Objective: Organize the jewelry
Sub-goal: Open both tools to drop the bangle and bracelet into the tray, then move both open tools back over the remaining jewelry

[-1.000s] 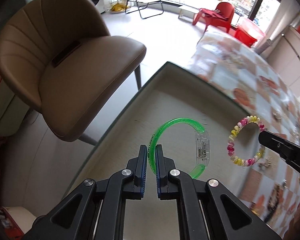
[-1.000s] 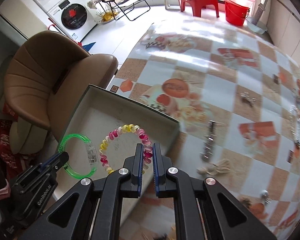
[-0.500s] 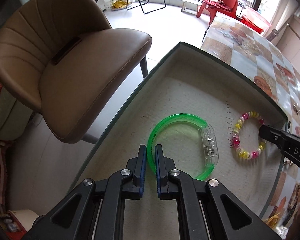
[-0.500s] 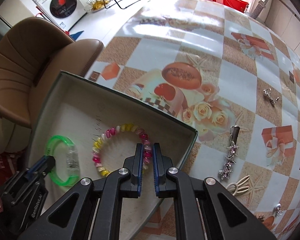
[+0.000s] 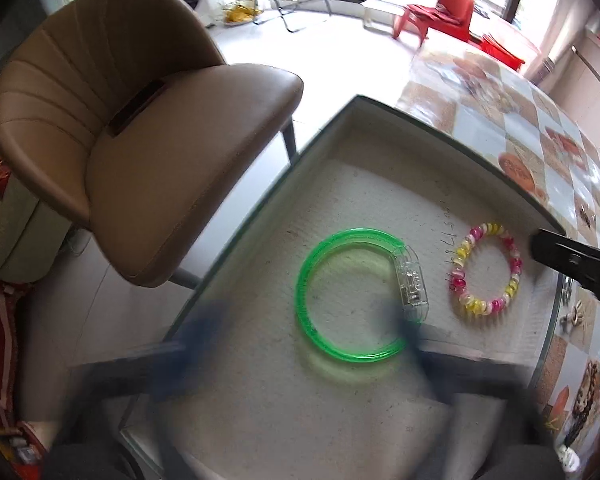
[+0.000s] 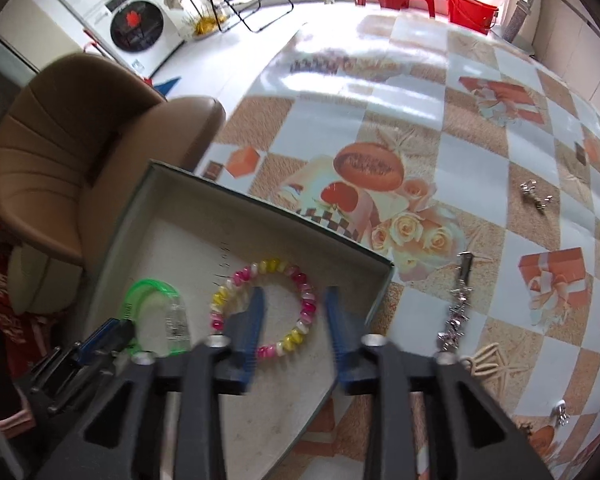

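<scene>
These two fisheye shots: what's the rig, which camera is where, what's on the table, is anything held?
No robot: a person holds a two-finger gripper in each hand, each with a camera looking along its fingers. One picture is from the left gripper, one from the right gripper. Both hang over an open box on a patterned table. Inside lie a green bangle and a bead bracelet. Both sets of jaws are opening; each straddles its piece without pressing, so nothing is held. Hair clips and other small pieces remain on the table.
</scene>
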The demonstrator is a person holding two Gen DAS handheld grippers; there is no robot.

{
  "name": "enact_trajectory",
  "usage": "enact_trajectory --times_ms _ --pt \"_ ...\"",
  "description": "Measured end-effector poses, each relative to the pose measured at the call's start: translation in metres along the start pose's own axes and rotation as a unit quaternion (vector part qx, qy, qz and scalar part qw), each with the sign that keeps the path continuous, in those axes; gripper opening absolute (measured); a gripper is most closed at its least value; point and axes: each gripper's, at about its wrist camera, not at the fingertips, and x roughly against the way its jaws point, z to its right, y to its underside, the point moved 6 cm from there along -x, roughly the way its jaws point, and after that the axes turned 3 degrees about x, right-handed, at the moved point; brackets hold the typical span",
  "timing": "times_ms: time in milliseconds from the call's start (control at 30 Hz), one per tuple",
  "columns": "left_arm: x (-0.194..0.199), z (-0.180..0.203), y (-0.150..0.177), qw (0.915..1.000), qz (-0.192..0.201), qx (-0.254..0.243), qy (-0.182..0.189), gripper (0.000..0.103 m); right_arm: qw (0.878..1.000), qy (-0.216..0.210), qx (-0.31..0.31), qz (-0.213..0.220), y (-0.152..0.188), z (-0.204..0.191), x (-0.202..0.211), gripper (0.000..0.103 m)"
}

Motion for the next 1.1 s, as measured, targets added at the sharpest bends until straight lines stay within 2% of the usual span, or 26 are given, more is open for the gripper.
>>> enact_trajectory --times_ms 33,133,267,367,467,533,567,833,1100 --pt "0.006 0.001 -0.001 1.0000 0.010 0.001 0.001 0.103 1.000 -0.004 -0.004 0.006 0.001 0.001 0.007 0.047" --pt "0.018 0.012 -0.001 0.9999 0.004 -0.011 0.011 0.103 1.000 -0.009 -0.018 0.019 0.005 0.010 0.027 0.053" --pt "0.039 0.027 0.004 0.9992 0.017 -0.034 0.012 0.103 0.999 -0.006 -0.042 0.028 0.027 0.034 0.049 0.060" --pt "0.053 0.045 0.013 0.9981 0.020 -0.053 0.025 0.103 0.998 0.002 -0.064 0.026 0.047 0.059 0.067 0.061" --pt "0.059 0.058 0.031 0.9964 0.006 -0.068 0.050 0.103 0.996 0.010 -0.088 0.019 0.069 0.085 0.080 0.063" --pt "0.065 0.072 0.041 0.9948 -0.002 -0.080 0.063 0.103 0.994 0.017 -0.104 0.014 0.085 0.103 0.089 0.079" --pt "0.068 0.079 0.045 0.9941 -0.004 -0.084 0.068 0.103 0.993 0.020 -0.112 0.014 0.091 0.112 0.094 0.080" --pt "0.077 0.122 0.098 0.9872 -0.042 -0.122 0.094 0.103 0.986 0.053 -0.160 -0.007 0.136 0.178 0.114 0.081" --pt "0.066 0.149 0.118 0.9828 -0.063 -0.151 0.085 0.103 0.981 0.079 -0.174 -0.030 0.164 0.214 0.113 0.081"
